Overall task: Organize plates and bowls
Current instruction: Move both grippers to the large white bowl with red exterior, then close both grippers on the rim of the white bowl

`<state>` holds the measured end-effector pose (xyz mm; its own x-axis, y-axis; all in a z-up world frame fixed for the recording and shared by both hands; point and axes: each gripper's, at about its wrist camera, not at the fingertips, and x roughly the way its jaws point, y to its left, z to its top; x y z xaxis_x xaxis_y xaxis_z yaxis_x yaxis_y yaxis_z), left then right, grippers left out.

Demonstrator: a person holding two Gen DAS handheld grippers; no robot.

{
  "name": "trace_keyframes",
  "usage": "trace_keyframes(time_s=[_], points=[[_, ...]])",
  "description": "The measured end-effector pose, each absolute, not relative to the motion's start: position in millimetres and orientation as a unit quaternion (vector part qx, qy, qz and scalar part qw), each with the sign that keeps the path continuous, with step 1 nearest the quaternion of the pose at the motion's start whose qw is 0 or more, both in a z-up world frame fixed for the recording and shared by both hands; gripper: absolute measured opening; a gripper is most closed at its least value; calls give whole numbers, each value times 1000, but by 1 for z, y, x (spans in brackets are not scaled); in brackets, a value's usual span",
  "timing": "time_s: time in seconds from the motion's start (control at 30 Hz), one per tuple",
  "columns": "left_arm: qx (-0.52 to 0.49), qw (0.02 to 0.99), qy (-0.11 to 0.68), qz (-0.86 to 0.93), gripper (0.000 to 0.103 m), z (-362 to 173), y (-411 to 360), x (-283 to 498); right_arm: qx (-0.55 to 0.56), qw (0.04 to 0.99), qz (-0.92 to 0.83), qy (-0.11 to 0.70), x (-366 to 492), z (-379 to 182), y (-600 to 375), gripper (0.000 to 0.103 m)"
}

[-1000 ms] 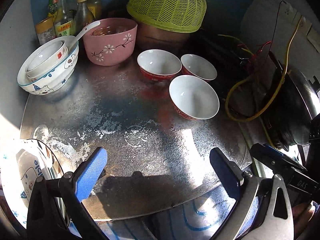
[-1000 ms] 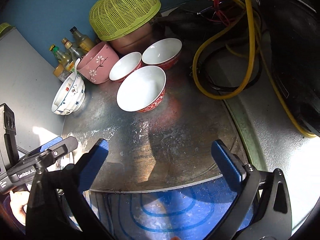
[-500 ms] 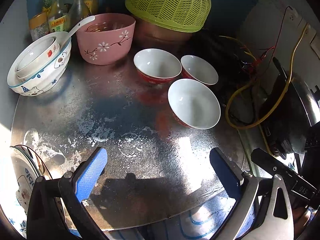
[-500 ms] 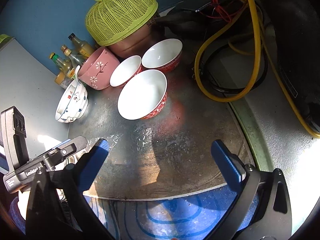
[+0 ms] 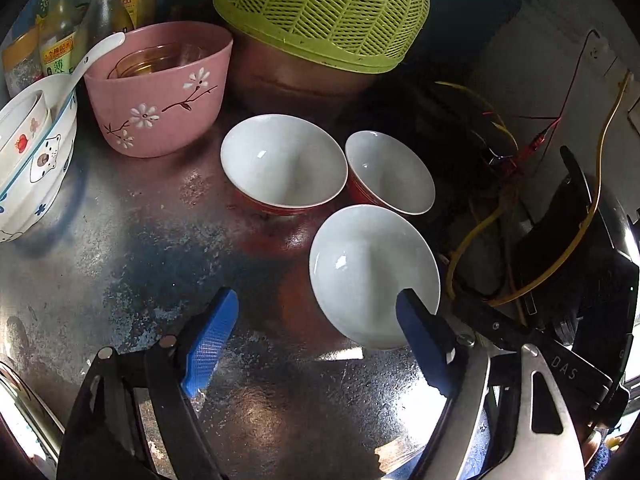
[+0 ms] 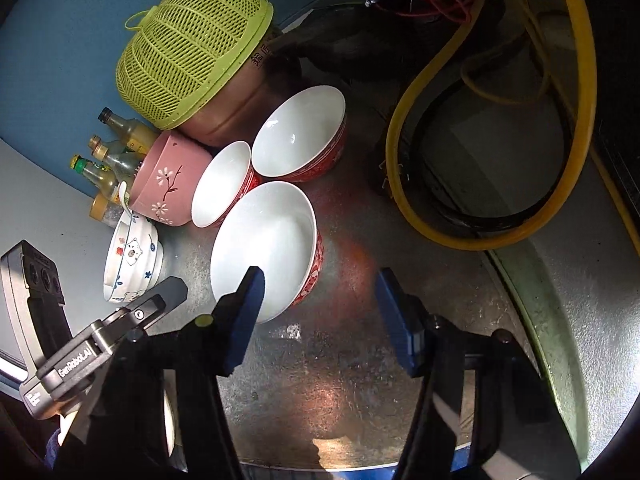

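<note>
Left gripper [image 5: 316, 334]: jaws have just been narrowing, still parted, nothing between the pads; its right pad overlaps the near bowl's rim in view, contact not certain.
Right gripper [image 6: 320, 312]: jaws have just been closing, now about half apart, not clamped; its left pad sits over the near bowl's rim, the other over bare metal.
Change: both grippers are nearer the bowls than a second ago; the bowls fill more of each view and the blue-patterned front edge has dropped out of the left view.
Near bowl [image 5: 374, 276]: red outside, white inside, upright on the surface [image 5: 132, 264], closest to both grippers.
Other red bowls: back-left bowl [image 5: 282, 170] and back-right bowl [image 5: 390, 172], just behind it, side by side.
Stacked bowls [image 5: 34, 160]: left edge, with a spoon [image 5: 98, 56] resting in them.
Pink bowl [image 5: 160, 88]: behind, beside the bottles [image 5: 60, 44].
Meaning: likely the approach to lift the near bowl for nesting; no grip yet.
Hidden: plates at lower left are all but cut off; whatever lies under the green basket [image 5: 324, 12] cannot be seen; right side is dark, with cables.
</note>
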<state>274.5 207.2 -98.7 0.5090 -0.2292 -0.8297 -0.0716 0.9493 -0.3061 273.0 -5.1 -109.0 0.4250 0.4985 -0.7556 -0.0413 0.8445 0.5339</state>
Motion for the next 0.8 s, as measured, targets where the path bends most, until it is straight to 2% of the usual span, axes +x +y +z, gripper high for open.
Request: trace_keyframes(time_s=[0.03, 0.07, 0.13, 0.23, 0.3, 0.37, 0.57, 0.63, 0.8], points=[[-157, 853, 495, -50, 77, -101, 207, 280, 228, 811, 162, 513, 278, -112, -5, 43], [-160, 851, 497, -54, 62, -103, 207, 285, 232, 809, 161, 516, 282, -115, -4, 41], [-161, 844, 508, -62, 44, -110, 204, 296, 236, 808, 159, 516, 288, -118, -3, 41], [-162, 838, 516, -71, 42, -121, 199, 307, 235, 806, 164, 518, 296, -121, 2, 39], [-164, 834, 522, -73, 34, -128, 198, 313, 232, 804, 165, 522, 300, -123, 7, 35], [-168, 831, 525, -73, 24, -133, 197, 318, 226, 801, 163, 530, 304, -127, 10, 23], [-187, 824, 530, -73, 17, -145, 200, 331, 228, 787, 158, 551, 316, -142, 18, 15], [-190, 821, 533, -71, 6, -147, 204, 332, 225, 786, 164, 551, 317, -142, 21, 10], [-162, 831, 527, -76, 5, -138, 200, 324, 214, 792, 159, 549, 314, -138, 23, 9]])
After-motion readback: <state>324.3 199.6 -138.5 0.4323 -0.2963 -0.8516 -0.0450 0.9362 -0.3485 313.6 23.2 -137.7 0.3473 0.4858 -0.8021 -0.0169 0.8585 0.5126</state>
